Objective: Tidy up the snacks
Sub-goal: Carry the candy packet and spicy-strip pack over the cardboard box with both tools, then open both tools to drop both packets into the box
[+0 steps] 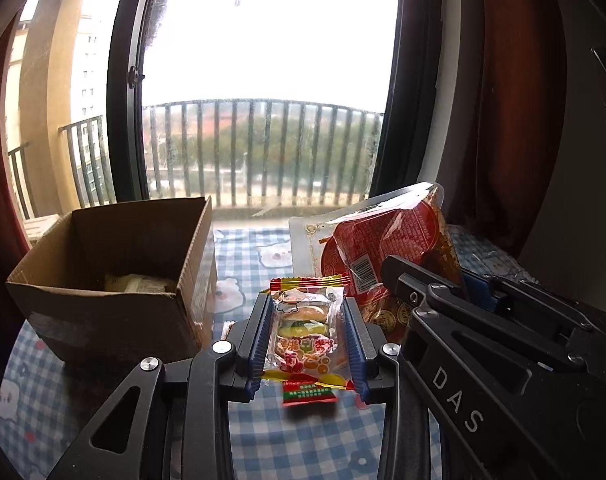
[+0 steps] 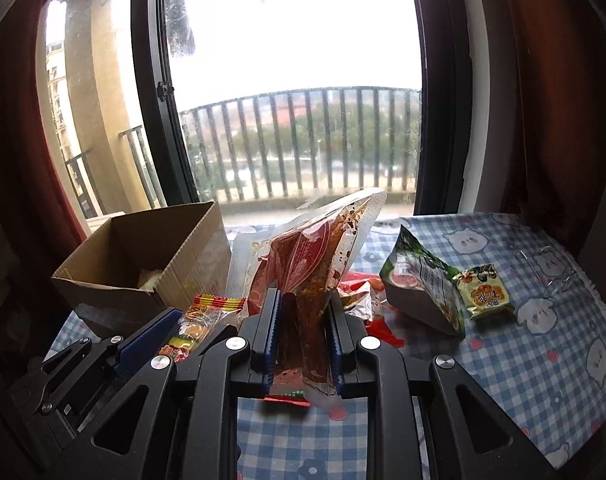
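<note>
Low centre of the left wrist view: left gripper point(image 1: 309, 336) clamped on a small candy packet point(image 1: 305, 332), lifted off the checked tablecloth point(image 1: 303, 440). Low centre of the right wrist view: right gripper point(image 2: 303, 340) pinching the lower end of a red sauce pouch point(image 2: 315, 264), which stands upright above the cloth.

Progress looks early to middling. The cardboard box point(image 1: 103, 304), middle left, already holds at least one pale packet; both held items are outside it.

Still loose, right of centre in the right view: green bag point(image 2: 423, 284), yellow packet point(image 2: 485, 292), crumpled wrappers point(image 2: 359, 300). The two tools crowd each other near the box.
</note>
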